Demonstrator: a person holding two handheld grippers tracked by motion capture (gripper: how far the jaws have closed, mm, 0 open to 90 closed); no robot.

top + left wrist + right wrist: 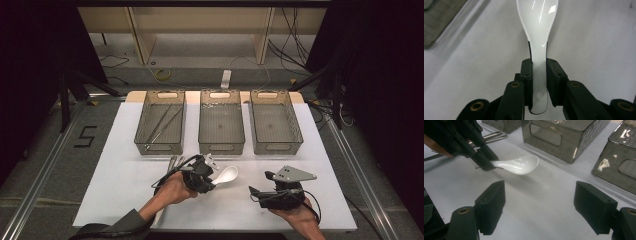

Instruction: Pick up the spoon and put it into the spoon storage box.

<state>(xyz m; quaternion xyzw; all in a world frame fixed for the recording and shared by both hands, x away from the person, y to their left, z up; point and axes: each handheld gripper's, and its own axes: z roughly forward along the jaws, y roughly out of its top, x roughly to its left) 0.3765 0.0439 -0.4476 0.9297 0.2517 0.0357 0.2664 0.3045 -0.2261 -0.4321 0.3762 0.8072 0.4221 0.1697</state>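
The spoon (226,175) is white and shiny, and my left claw (212,179) has it by the handle. From the high view, I hold it just above the white counter (115,190), in front of the middle bin (221,122). There are three see-through grey bins in a row. The left bin (160,125) has long thin metal sticks in it. The right bin (276,122) looks empty. A few metal handles (175,161) lie on the counter just behind my left hand. My right claw (260,192) waits to the side, well apart from the spoon. A black number 5 (86,136) is stuck on the floor to the left. That is all the writing I can read.

In the left claw view, the spoon (537,30) points away from me. Its handle sits tight between my two black pads (527,75), so the claw is closed on it.

In the right claw view, my own jaws stand wide apart with nothing between them. Farther off I see the left claw (485,163) holding the spoon (517,165), bowl up, near the bins.

I think I am at the carrying step. Next I should lift the spoon over a bin wall, lower it in, and only then let go.
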